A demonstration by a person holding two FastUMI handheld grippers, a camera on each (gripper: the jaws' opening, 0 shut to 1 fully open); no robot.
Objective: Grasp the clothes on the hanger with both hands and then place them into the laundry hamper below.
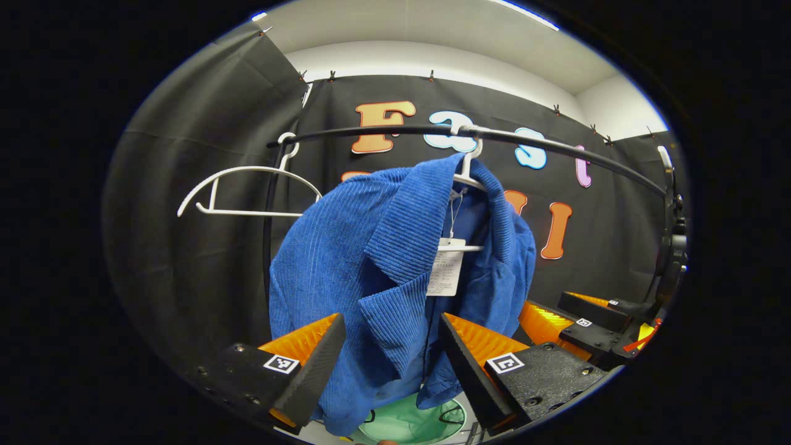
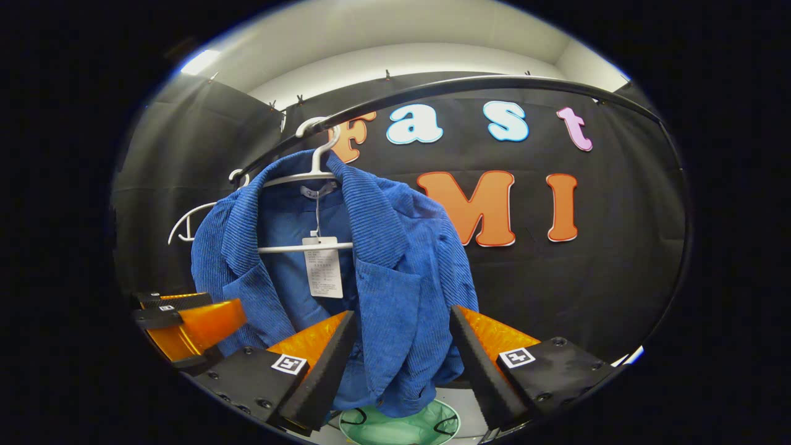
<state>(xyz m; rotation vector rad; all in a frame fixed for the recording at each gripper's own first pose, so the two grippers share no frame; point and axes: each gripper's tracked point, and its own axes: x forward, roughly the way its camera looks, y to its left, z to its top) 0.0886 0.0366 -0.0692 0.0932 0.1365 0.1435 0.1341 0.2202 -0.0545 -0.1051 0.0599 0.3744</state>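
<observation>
Booth walled in black cloth (image 1: 185,247), clipped up along its top edge, with a pale wall and white ceiling (image 1: 432,37) above. Dark curved rail (image 1: 383,130) across the upper middle of the left gripper view, arching along the top in the right gripper view. Blue corduroy jacket (image 1: 371,266) hung on a white hanger (image 1: 466,179) from that rail, centre of frame, lapels open, a white paper tag (image 1: 446,269) dangling at the collar opening. Same jacket left of centre in the right gripper view, on its hanger there too. Second white hanger (image 1: 247,188), bare, on the rail at upper left of the left gripper view; partly hidden behind the jacket's shoulder in the right gripper view.

Green-lined laundry hamper (image 1: 411,423) at bottom centre, directly below the jacket hem, on a pale floor.

Left gripper (image 1: 389,364) at bottom centre, jaws wide, jacket's lower front hanging between them, contact impossible to tell. Right gripper (image 2: 401,364) likewise at bottom centre of its view, jaws wide around the jacket's lower edge, no clear press. Right gripper also at lower right of the left gripper view; left gripper at lower left of the right gripper view.
</observation>
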